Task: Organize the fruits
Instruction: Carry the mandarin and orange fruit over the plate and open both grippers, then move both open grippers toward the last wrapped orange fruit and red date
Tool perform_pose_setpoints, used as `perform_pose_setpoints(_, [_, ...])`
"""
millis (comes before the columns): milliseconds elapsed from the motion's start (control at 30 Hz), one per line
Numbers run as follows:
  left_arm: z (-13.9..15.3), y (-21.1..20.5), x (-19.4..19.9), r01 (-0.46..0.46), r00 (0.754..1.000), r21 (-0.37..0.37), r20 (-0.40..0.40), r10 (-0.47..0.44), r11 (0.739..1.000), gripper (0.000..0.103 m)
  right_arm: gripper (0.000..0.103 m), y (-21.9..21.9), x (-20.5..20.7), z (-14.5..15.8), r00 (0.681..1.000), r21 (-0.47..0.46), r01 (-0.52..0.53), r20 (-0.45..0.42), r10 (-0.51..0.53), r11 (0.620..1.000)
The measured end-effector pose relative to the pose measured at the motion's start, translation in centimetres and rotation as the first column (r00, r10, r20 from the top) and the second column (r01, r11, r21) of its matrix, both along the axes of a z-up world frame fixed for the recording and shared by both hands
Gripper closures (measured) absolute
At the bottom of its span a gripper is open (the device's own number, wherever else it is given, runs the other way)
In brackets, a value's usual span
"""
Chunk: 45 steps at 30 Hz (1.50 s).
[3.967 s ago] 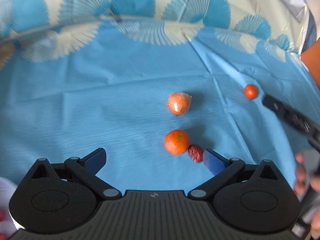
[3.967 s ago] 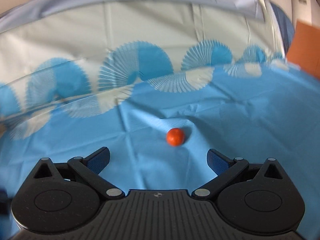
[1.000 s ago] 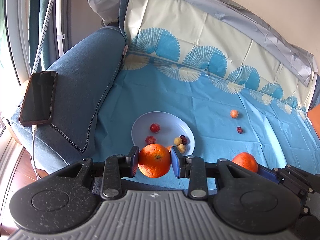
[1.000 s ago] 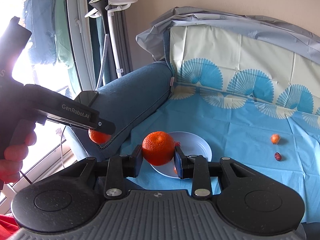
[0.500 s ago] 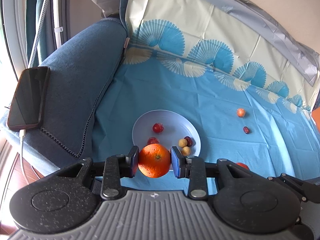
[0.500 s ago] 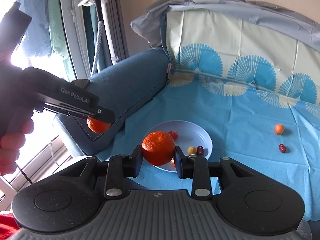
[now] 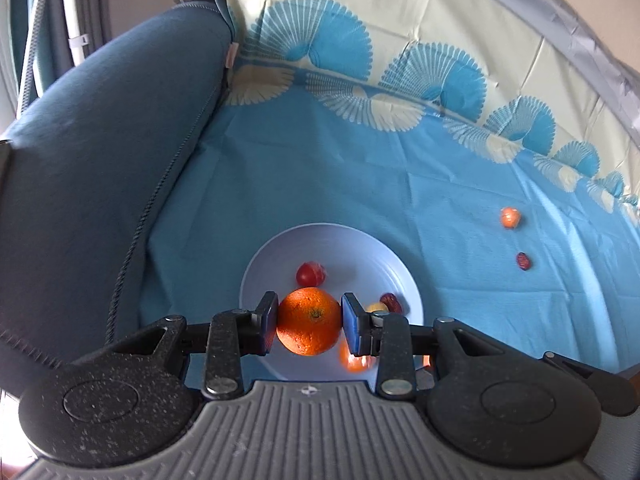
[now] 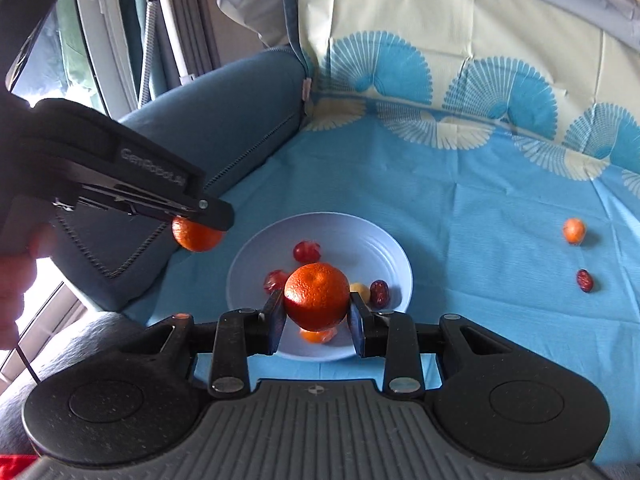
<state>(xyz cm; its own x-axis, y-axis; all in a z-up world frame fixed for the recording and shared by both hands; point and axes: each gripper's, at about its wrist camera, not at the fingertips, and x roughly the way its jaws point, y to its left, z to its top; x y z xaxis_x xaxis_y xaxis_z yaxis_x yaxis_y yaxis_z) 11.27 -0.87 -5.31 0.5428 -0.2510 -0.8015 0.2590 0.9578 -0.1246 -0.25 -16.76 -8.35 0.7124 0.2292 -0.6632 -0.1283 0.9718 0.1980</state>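
Jaws of the left gripper [image 7: 309, 322] and right gripper [image 8: 317, 318] each clamp an orange [image 7: 309, 320], above the plate [image 7: 360, 248]. Lower both toward bare plate at 12 o'clock, clear of the small fruits, before releasing.

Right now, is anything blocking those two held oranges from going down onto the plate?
Nothing visible blocks them. The plate lies open, with only a few small fruits lying on it. The left orange and right orange are each clamped between fingers.

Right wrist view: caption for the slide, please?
Right gripper holds an orange above the plate; left gripper brings another.
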Motion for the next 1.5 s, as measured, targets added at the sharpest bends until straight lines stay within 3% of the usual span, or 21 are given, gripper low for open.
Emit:
perform_pose_setpoints(267, [-4.4, -2.1, 5.2, 0.024, 0.998, 0.035, -0.052, -0.023, 0.999, 0.066, 0.069, 0.2, 5.1, -3.2, 0.999, -0.034, -0.026, -0.048, 0.024, 0.999])
perform_pose_setpoints(533, [-7.1, -2.7, 8.1, 0.028, 0.997, 0.083, -0.076, -0.022, 0.996, 0.063, 0.068, 0.9, 7.8, -5.3, 0.996, -0.06, -0.049, -0.076, 0.044, 0.997])
perform_pose_setpoints(567, [-7.1, -2.7, 8.3, 0.03, 0.997, 0.083, -0.074, -0.024, 0.996, 0.054, 0.068, 1.0, 7.9, -5.4, 0.996, -0.06, -0.051, -0.08, 0.046, 0.997])
perform_pose_setpoints(633, [-6.6, -2.5, 8.3, 0.038, 0.998, 0.076, -0.051, -0.034, 0.996, 0.023, 0.063, 1.0, 8.4, -5.5, 0.994, -0.054, -0.064, -0.095, 0.059, 0.996])
perform_pose_setpoints(667, [-6.1, -2.3, 8.0, 0.027, 0.999, 0.078, -0.028, -0.025, 0.997, 0.003, 0.056, 0.9, 8.7, -5.4, 0.993, -0.049, -0.068, -0.103, 0.063, 0.997])
perform_pose_setpoints(700, [-5.5, -2.0, 7.4, 0.015, 1.0, 0.07, 0.007, -0.015, 0.997, 0.0, 0.037, 0.8, 8.8, -5.1, 0.993, -0.047, -0.064, -0.104, 0.059, 0.997])
perform_pose_setpoints(733, [-4.9, -1.7, 6.7, 0.009, 0.999, 0.055, 0.045, -0.012, 0.998, 0.0, 0.02, 0.8, 8.6, -4.7, 0.994, -0.051, -0.056, -0.099, 0.05, 0.997])
perform_pose_setpoints(900, [-3.2, -0.3, 3.4, 0.017, 1.0, 0.054, -0.009, -0.017, 0.998, 0.0, 0.006, 0.5, 6.1, -2.5, 0.995, -0.094, -0.036, -0.092, 0.027, 0.995])
perform_pose_setpoints(1200, [0.0, 3.8, -5.6, -0.015, 1.0, 0.054, -0.024, 0.016, 0.998, 0.0, 0.001, 1.4, -2.1, 0.8, 0.986, -0.049, 0.009, -0.163, -0.017, 0.999])
perform_pose_setpoints(1500, [2.9, 5.9, -11.8, -0.041, 0.998, 0.038, 0.049, 0.039, 0.998, 0.0, 0.001, 3.0, -7.4, 4.2, 0.999, -0.09, 0.001, -0.042, -0.005, 0.996])
